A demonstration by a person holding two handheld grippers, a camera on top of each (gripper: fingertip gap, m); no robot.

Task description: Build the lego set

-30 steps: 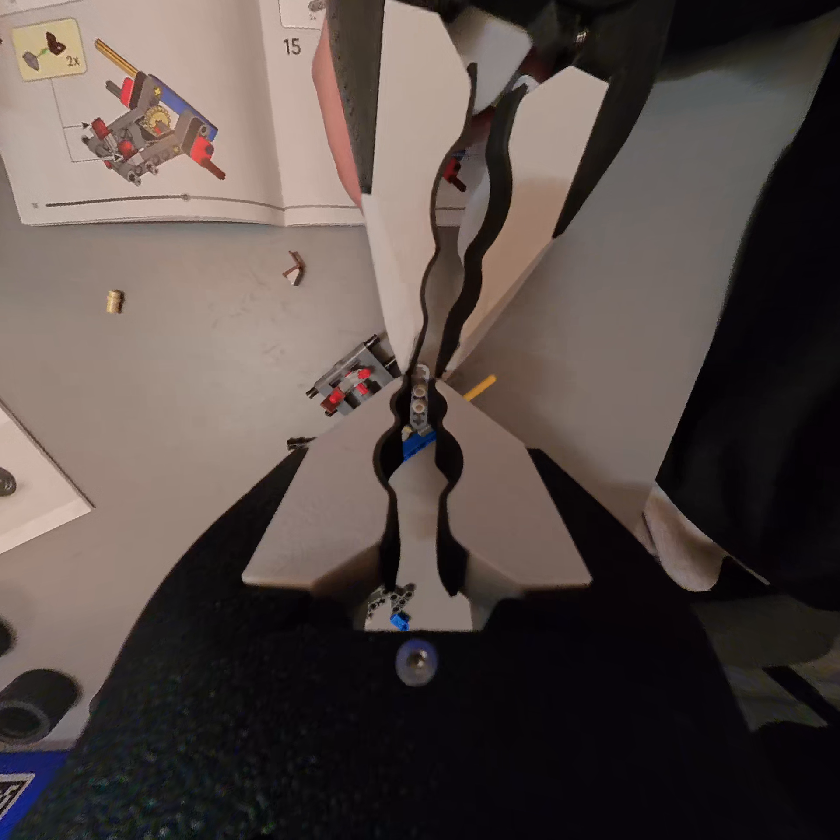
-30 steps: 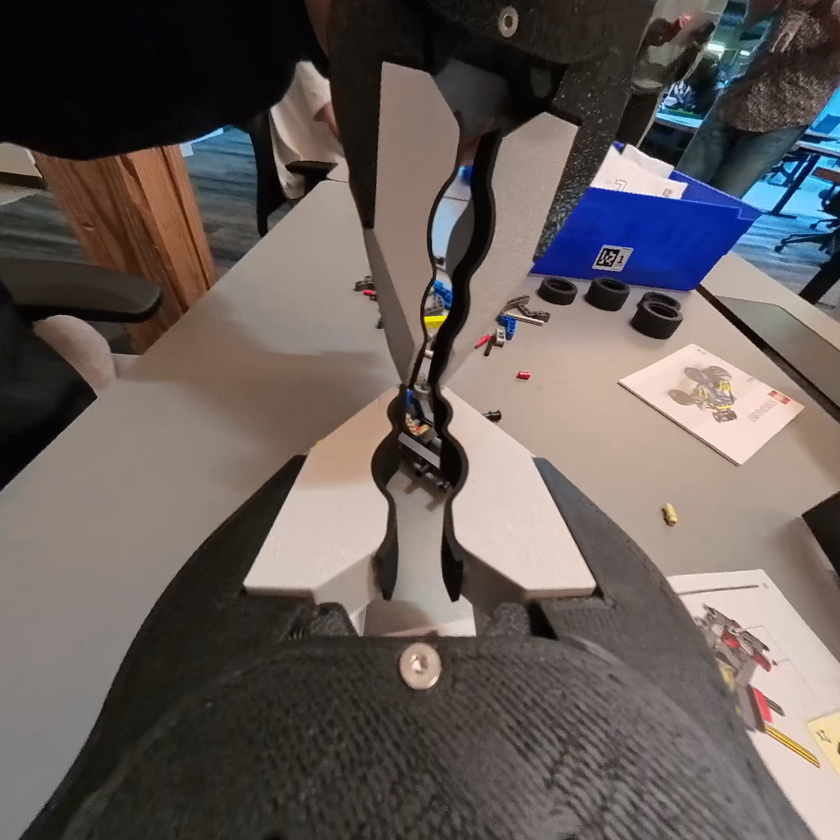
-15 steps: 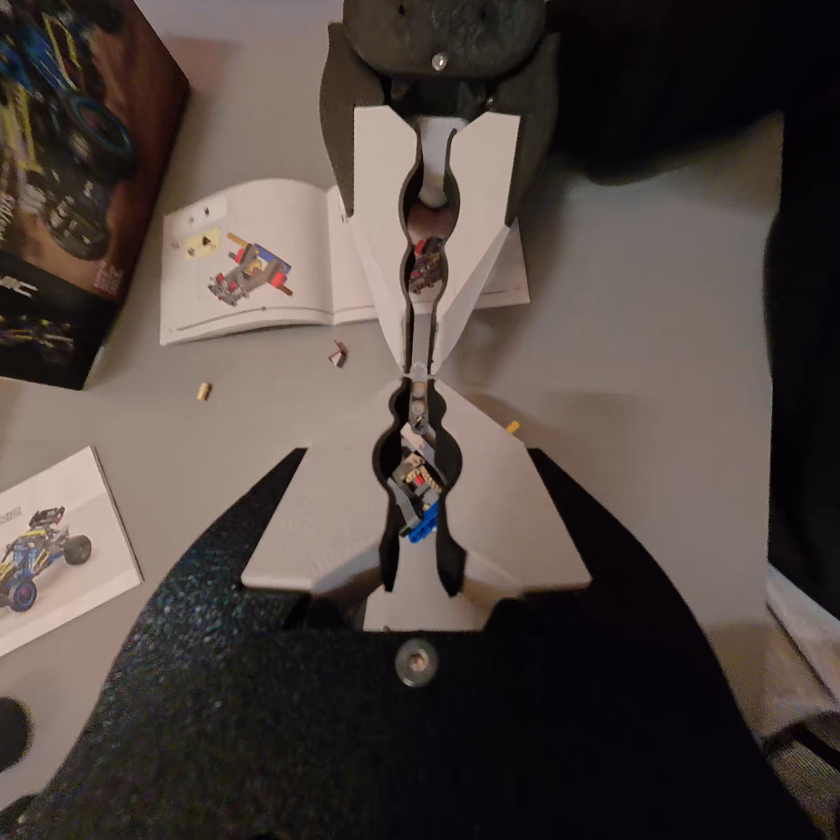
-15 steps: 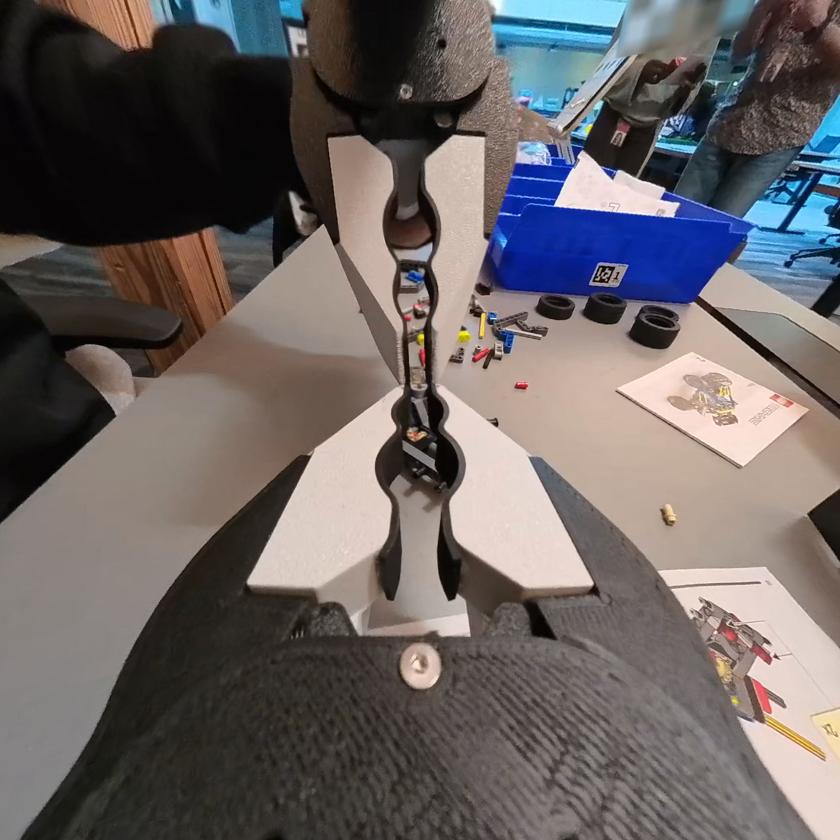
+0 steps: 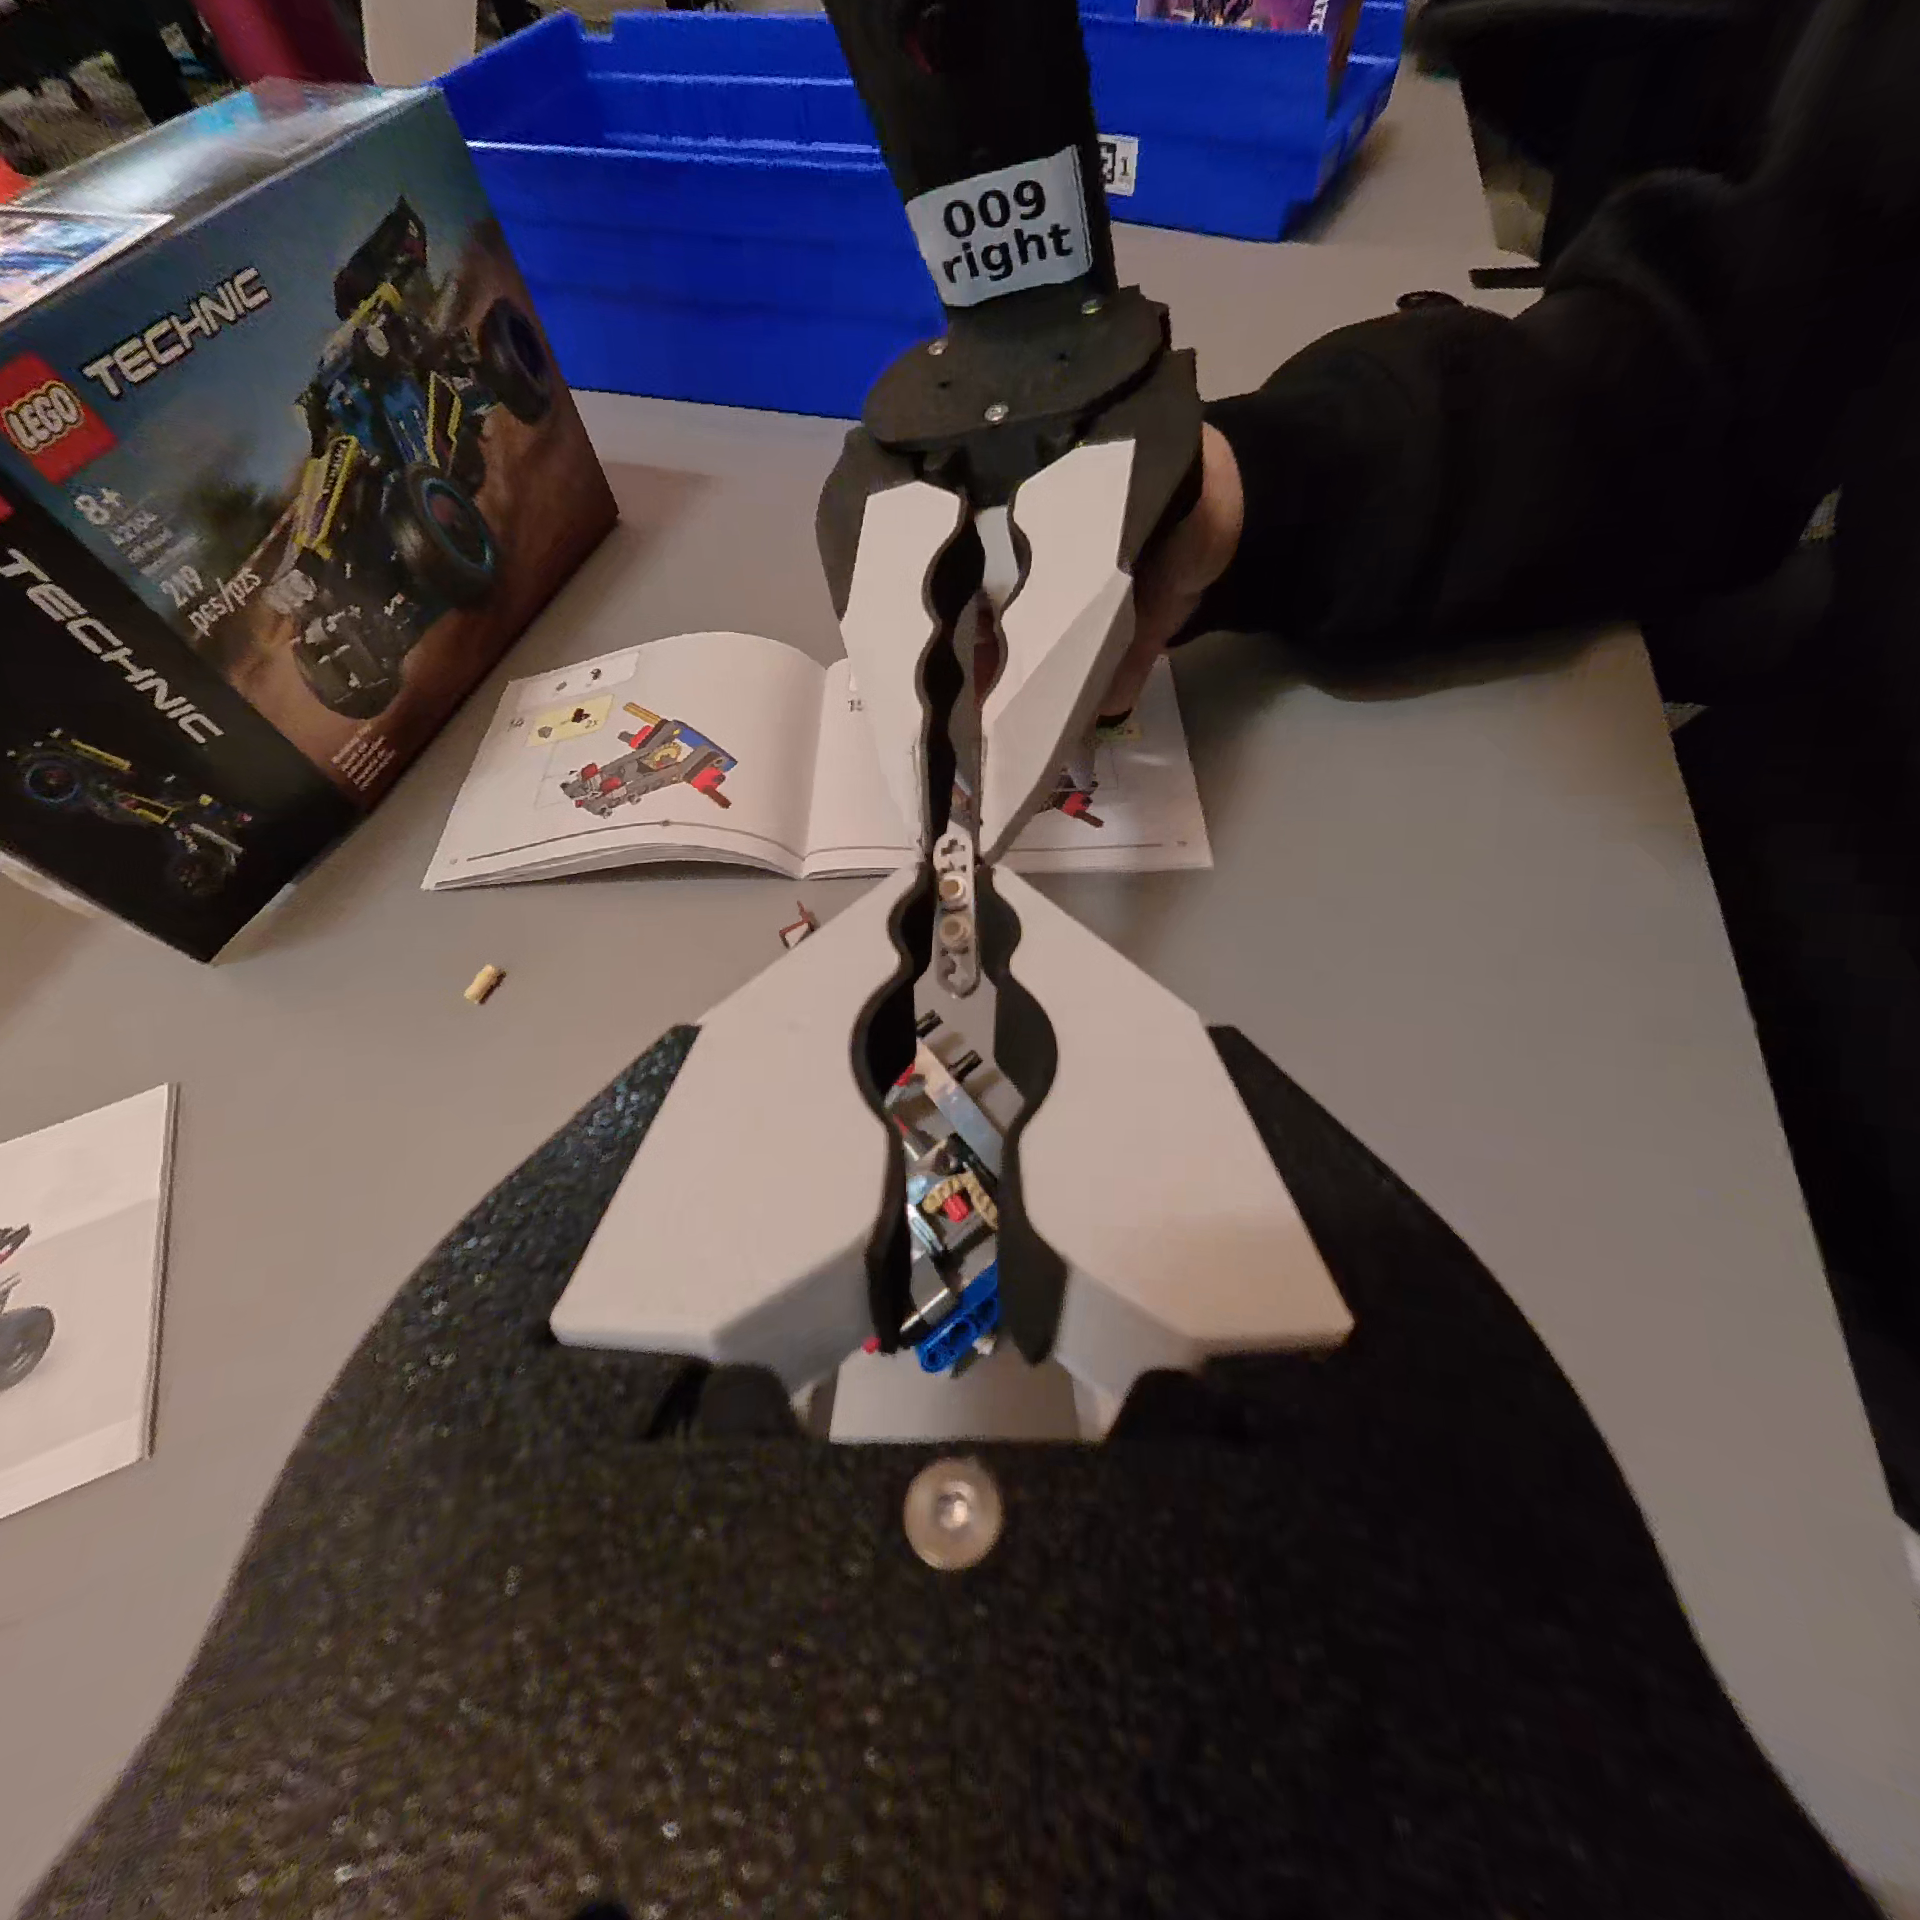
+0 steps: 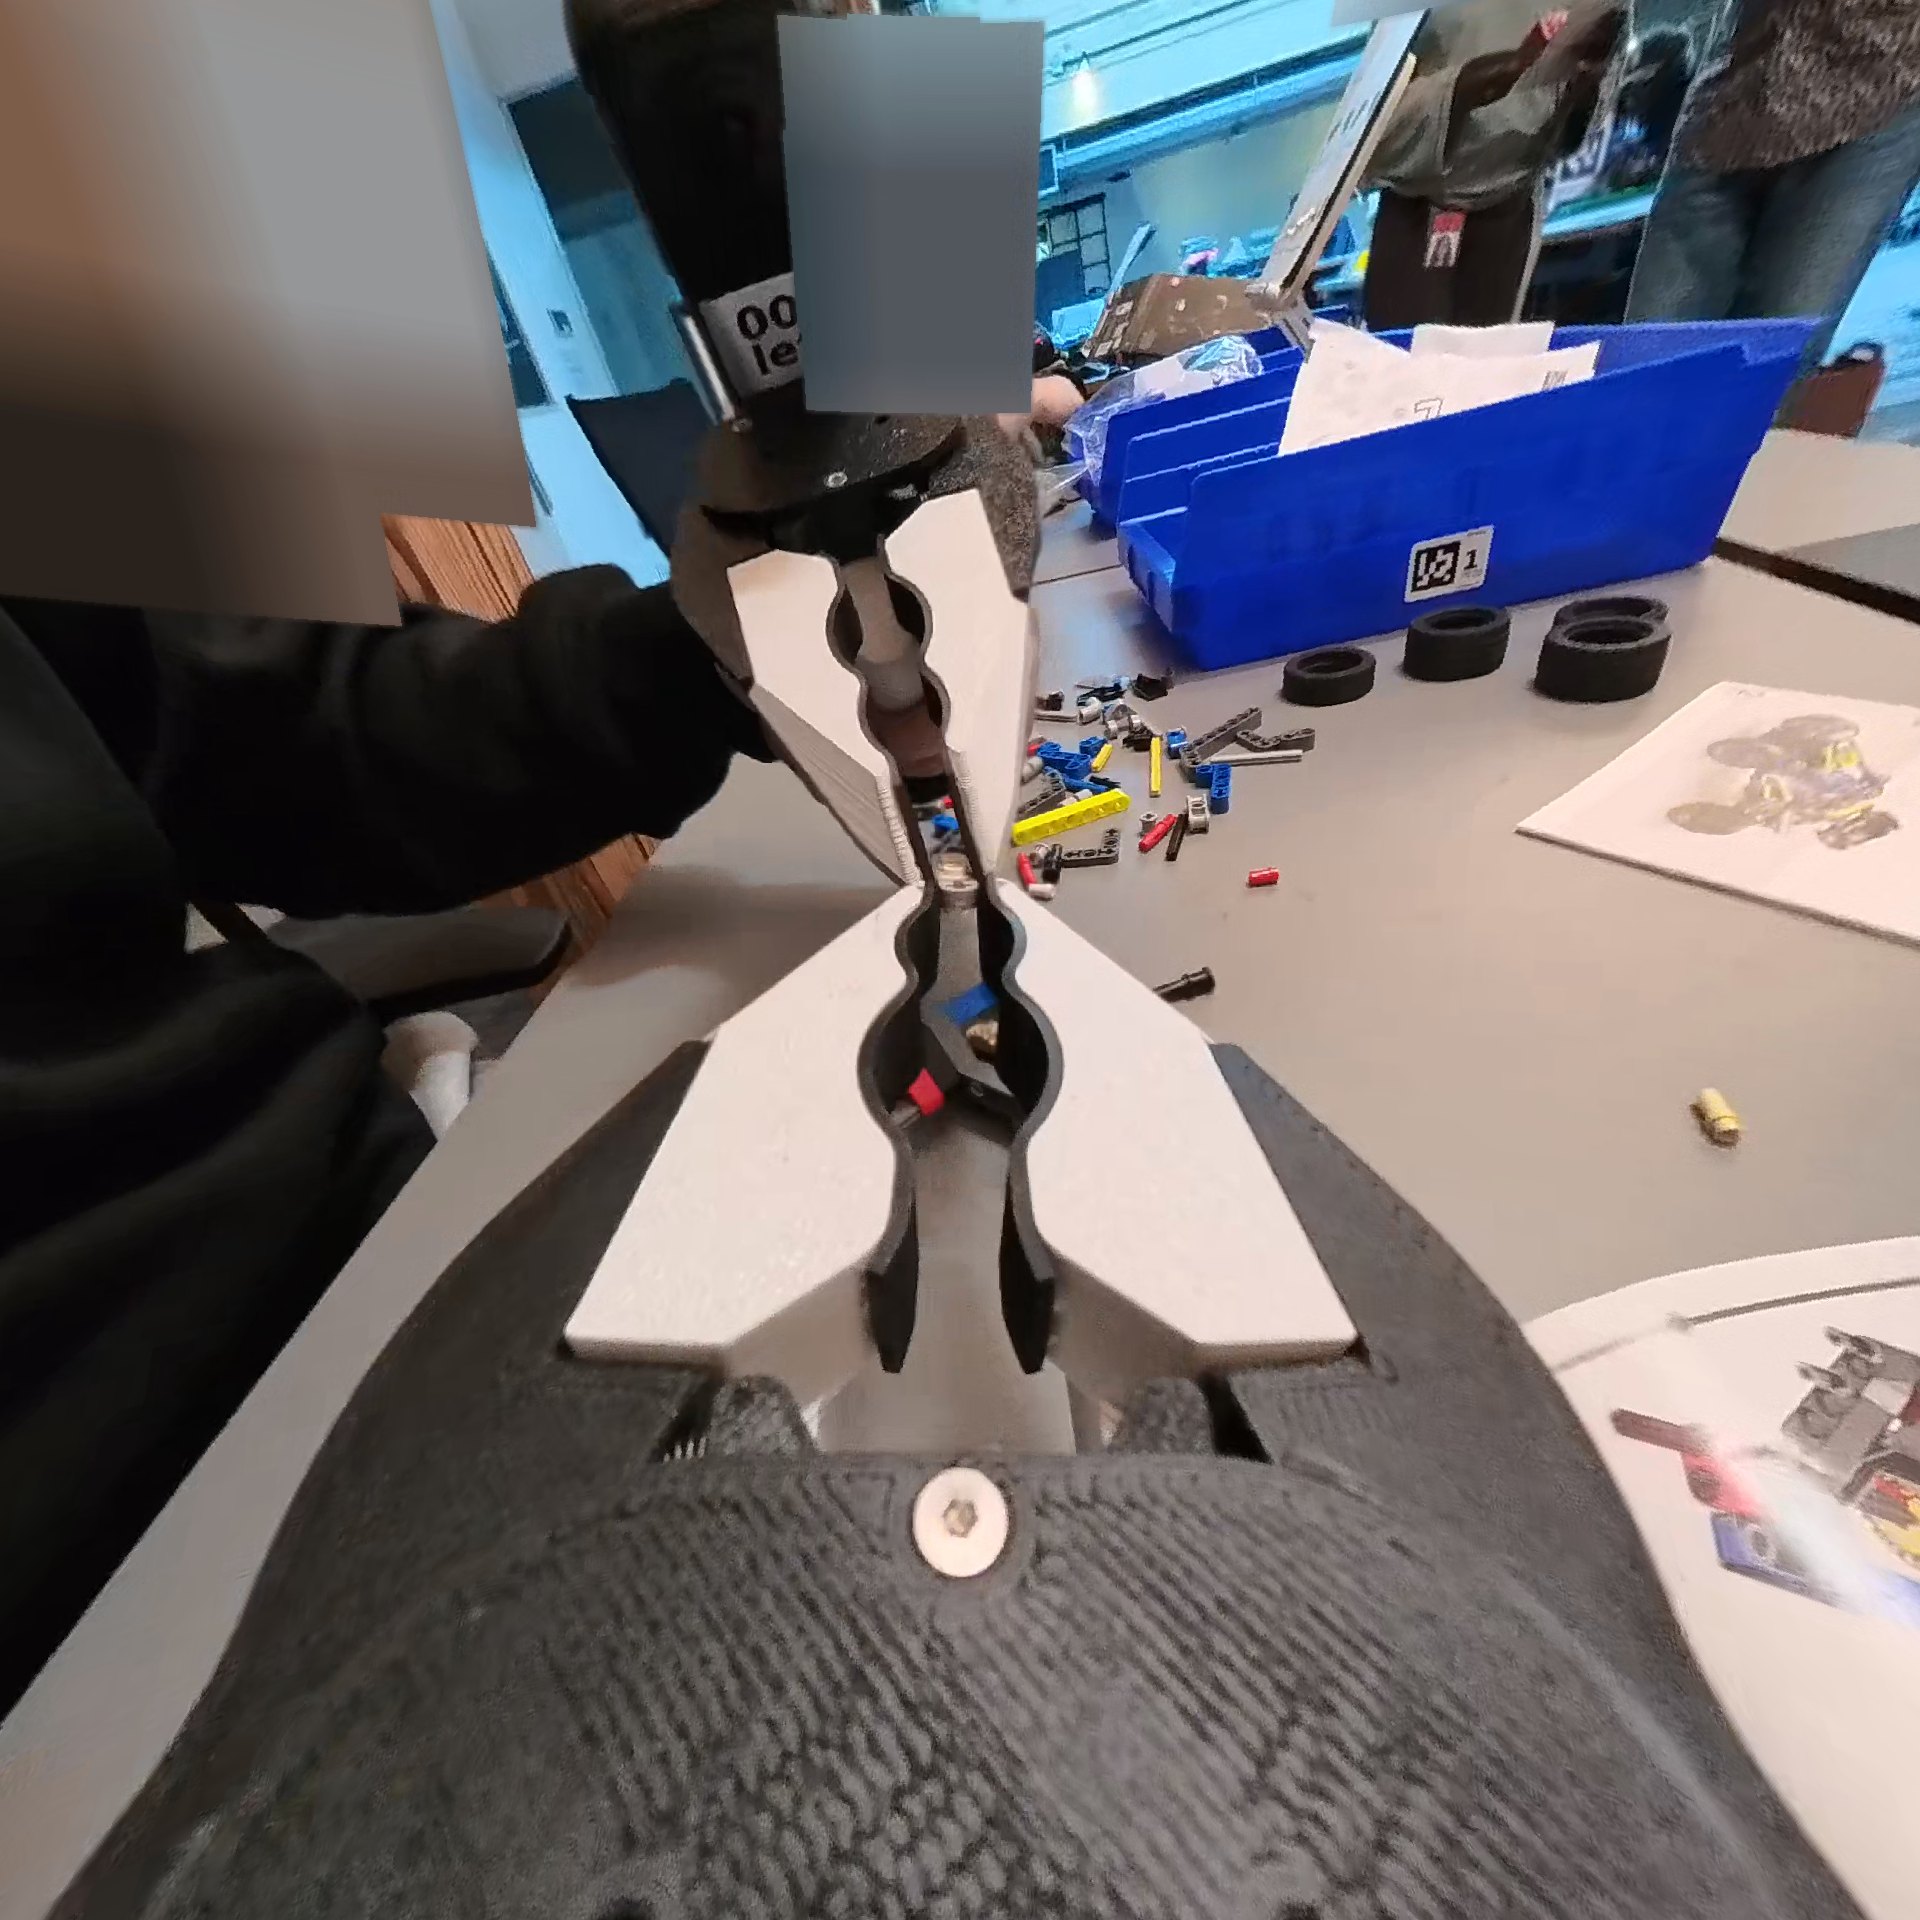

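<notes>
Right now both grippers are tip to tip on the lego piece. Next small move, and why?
Probably press the tips together along their shared line. The left gripper is shut on the lego subassembly, whose grey beam reaches the right gripper, also closed on it.

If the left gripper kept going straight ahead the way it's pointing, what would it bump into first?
Almost at once, the right gripper: the two point tip to tip. The left gripper is shut on the lego assembly, whose grey beam end already reaches the other's fingers. Exact depth is unclear.

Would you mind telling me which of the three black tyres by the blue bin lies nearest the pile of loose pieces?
The leftmost tyre: it sits closest to the loose pieces, while the middle tyre and right-hand tyre lie farther along the blue bin.
</notes>
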